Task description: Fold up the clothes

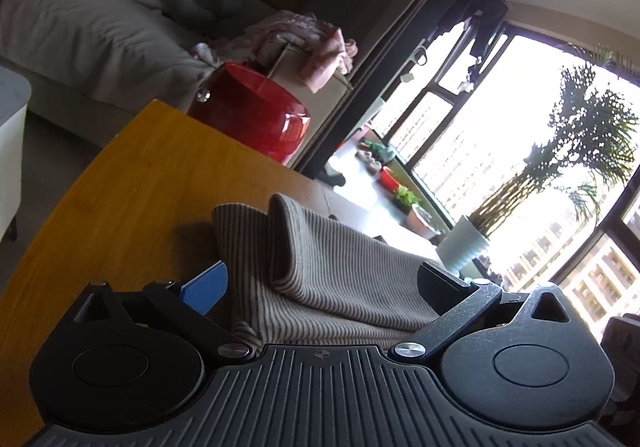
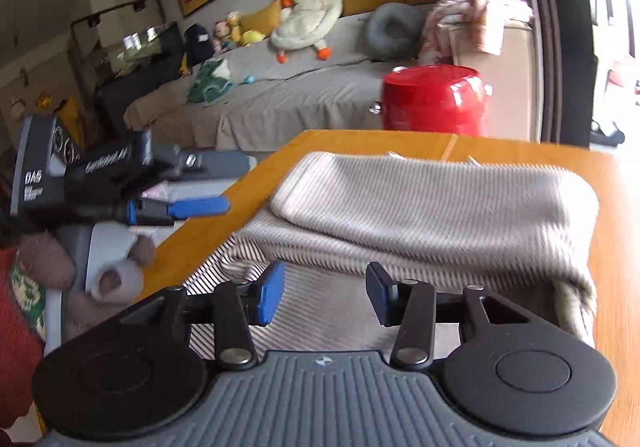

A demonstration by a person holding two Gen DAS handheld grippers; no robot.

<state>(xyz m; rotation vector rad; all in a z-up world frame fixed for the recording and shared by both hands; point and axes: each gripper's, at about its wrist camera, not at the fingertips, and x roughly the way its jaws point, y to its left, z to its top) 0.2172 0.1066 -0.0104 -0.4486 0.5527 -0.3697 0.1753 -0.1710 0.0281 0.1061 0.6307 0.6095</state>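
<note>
A beige striped garment [image 2: 432, 207] lies folded in layers on the wooden table [image 2: 360, 143]. My right gripper [image 2: 325, 293] is open, low over the garment's near edge, with nothing between its blue pads [image 2: 272, 293]. In the left wrist view the same garment [image 1: 332, 267] lies bunched between the wide-open fingers of my left gripper [image 1: 320, 283], one blue pad [image 1: 204, 291] showing at the left. The left gripper also shows in the right wrist view [image 2: 192, 205], at the table's left edge, apart from the cloth.
A red round container [image 2: 434, 99] stands beyond the table's far edge. A grey sofa [image 2: 280, 95] with plush toys and a pink clothes pile [image 2: 476, 15] is behind. A teddy bear [image 2: 80, 275] sits left of the table. Windows and a potted plant [image 1: 464, 247] are at right.
</note>
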